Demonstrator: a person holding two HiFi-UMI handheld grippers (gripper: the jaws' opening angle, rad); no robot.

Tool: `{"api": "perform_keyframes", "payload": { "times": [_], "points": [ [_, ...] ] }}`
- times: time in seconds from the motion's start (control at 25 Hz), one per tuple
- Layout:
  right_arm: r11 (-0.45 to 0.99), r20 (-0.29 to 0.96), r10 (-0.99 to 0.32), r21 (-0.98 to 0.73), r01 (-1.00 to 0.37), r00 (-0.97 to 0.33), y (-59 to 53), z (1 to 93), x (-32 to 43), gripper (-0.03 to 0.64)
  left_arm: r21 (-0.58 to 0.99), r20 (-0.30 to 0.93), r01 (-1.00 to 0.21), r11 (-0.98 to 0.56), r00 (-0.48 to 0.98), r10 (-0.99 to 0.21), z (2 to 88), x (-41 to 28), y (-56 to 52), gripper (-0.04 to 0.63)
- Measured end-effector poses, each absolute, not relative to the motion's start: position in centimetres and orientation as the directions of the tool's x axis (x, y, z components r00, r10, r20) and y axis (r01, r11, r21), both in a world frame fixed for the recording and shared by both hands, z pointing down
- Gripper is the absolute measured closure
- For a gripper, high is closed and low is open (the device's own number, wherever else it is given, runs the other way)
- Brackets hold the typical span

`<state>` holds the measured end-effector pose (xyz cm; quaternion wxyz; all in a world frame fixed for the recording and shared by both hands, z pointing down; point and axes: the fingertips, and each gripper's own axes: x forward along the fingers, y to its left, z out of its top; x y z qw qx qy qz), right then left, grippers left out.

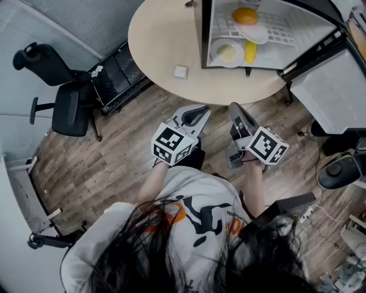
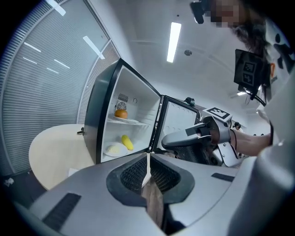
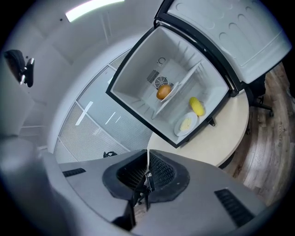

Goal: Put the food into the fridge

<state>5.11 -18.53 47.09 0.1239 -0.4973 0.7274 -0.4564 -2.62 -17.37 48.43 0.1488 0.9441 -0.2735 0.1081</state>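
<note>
Already three foods sit inside the fridge (image 1: 204, 34): one orange (image 1: 246, 15) on the top shelf, and down below one yellow corn (image 1: 250, 51) just beside one white plate (image 1: 227, 52) of pale yellow food. The one fridge stands on the round desk (image 1: 166, 40) with its door (image 1: 334, 91) swung wide open. One little white square (image 1: 180, 71) lies on the desk near the fridge. Two claws hang over the wood floor (image 1: 114, 166), just off the desk edge (well apart from the food). The left claw (image 1: 201, 110) is pressed together with nothing in it. The right claw (image 1: 235, 109) is pressed together too, and empty. One black chair (image 1: 66, 103) stands off to the left.
</note>
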Motion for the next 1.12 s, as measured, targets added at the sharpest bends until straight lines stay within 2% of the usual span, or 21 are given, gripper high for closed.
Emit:
{"api": "perform_keyframes", "payload": {
  "times": [0.64, 0.88, 1.12],
  "points": [
    [0.164, 0.255, -0.814, -0.76, -0.629, -0.522, -4.4, 46.6, 11.0, 0.595, 0.185, 0.294, -0.557, -0.81, 0.818, -0.495, 47.2, 4.4, -2.2, 0.581],
    [0.199, 0.242, -0.793, -0.764, -0.614, -0.559, 2.5, 44.6, 10.4, 0.597, 0.144, 0.308, -0.555, -0.819, 0.812, -0.496, 45.3, 4.6, 5.3, 0.581],
    [0.237, 0.234, -0.763, -0.766, -0.597, -0.603, 4.6, 45.8, 9.6, 0.598, 0.133, 0.299, -0.596, -0.792, 0.786, -0.541, 46.0, 4.1, 7.0, 0.582]
  ]
}}
